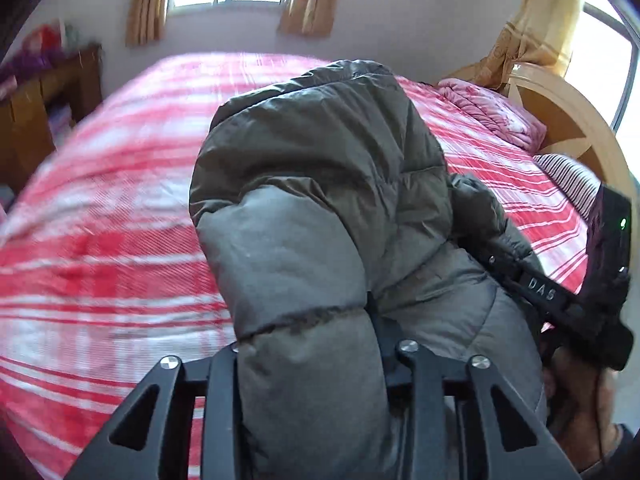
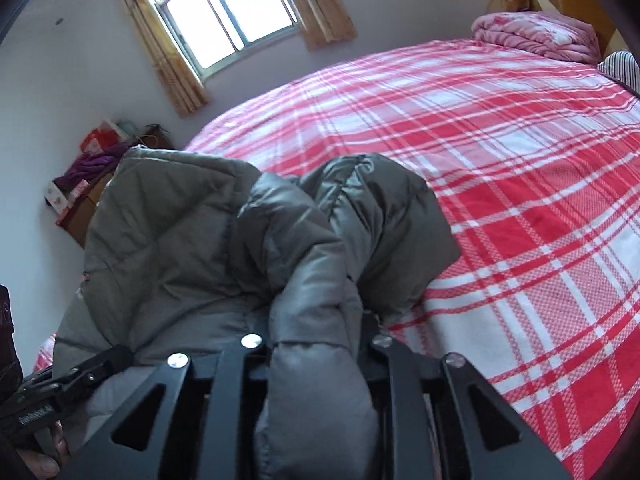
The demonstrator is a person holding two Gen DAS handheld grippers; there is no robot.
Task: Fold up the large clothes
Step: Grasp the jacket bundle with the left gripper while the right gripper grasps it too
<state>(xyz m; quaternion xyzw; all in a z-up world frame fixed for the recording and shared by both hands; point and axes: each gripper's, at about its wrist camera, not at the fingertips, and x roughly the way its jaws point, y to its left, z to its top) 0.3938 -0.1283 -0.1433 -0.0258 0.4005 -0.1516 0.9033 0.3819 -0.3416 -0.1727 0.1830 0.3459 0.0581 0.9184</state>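
Over one plaid bed [image 2: 520, 200], two grippers, left gripper [image 1: 316, 344] and right gripper [image 2: 316, 340], clamp one grey puffer jacket [image 1: 320, 160].

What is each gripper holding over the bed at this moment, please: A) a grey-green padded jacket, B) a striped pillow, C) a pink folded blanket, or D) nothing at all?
A: the left gripper and the right gripper each have a fold of the grey-green padded jacket bulging between their fingers, above the red plaid sheet.
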